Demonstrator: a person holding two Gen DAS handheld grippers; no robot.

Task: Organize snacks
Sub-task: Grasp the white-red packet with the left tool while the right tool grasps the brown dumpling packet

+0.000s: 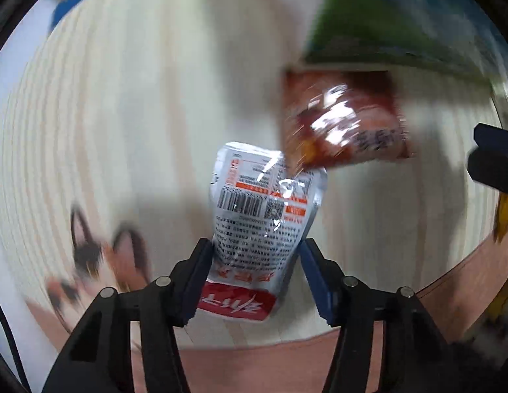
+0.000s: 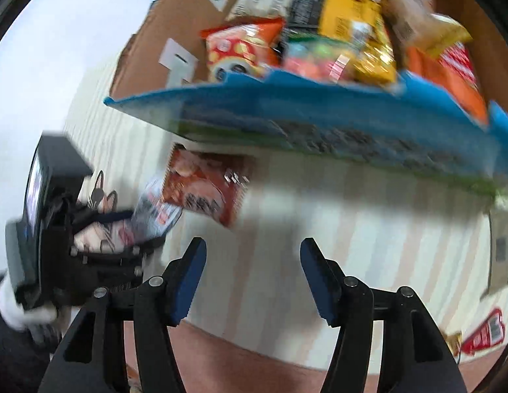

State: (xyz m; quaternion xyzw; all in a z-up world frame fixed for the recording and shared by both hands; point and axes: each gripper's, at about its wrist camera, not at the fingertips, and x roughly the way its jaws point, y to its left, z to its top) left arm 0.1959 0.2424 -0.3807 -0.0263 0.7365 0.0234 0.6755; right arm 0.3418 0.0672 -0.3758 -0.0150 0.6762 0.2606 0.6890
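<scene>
Silver foil snack pouch caught between the left tool's fingers

The silver foil pouch, low centre over the pale wood-grain counter, is clenched by the left tool at its lower edge only, so it could slip or swing. A red glossy packet overlaps its top. The right tool is released, empty, below the blue-rimmed cardboard box of snacks.

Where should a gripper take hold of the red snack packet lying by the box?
Take the red packet by its lower sealed edge, coming straight down from above: it lies flat on the table, that edge overlapping the silver pouch, while the box crowds its far edge.
</scene>
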